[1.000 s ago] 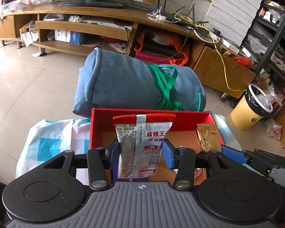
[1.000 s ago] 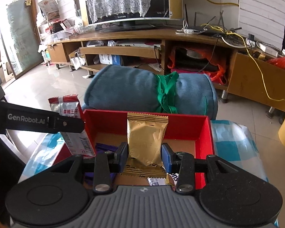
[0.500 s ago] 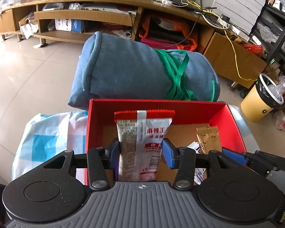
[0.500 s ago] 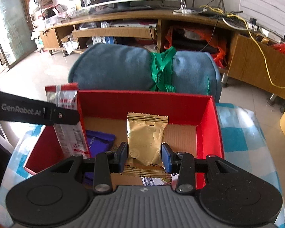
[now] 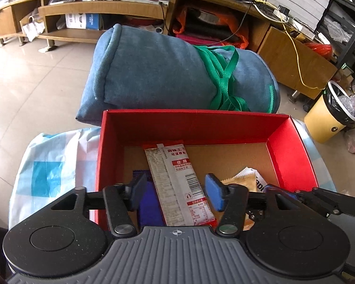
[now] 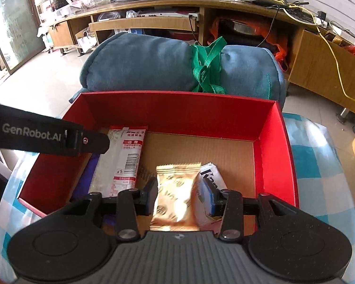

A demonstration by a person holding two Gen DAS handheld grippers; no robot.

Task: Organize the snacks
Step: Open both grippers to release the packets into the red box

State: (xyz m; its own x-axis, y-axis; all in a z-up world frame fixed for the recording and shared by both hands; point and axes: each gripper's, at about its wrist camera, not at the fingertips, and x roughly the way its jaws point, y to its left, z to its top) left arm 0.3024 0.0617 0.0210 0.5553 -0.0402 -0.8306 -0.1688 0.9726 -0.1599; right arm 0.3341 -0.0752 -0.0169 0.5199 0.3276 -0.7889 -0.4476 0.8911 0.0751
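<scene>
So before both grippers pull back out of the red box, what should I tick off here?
1. Left gripper has let go of the long red-and-white packet: ok, its jaws have just been opening and the packet lies flat with gaps either side.
2. Long packet inside the red box: ok.
3. Right gripper has let go of the gold packet: cannot tell; jaws have just been opening, but the pads sit close against it.
4. Gold packet over the box floor: ok.
5. Grippers apart from each other: ok.
</scene>
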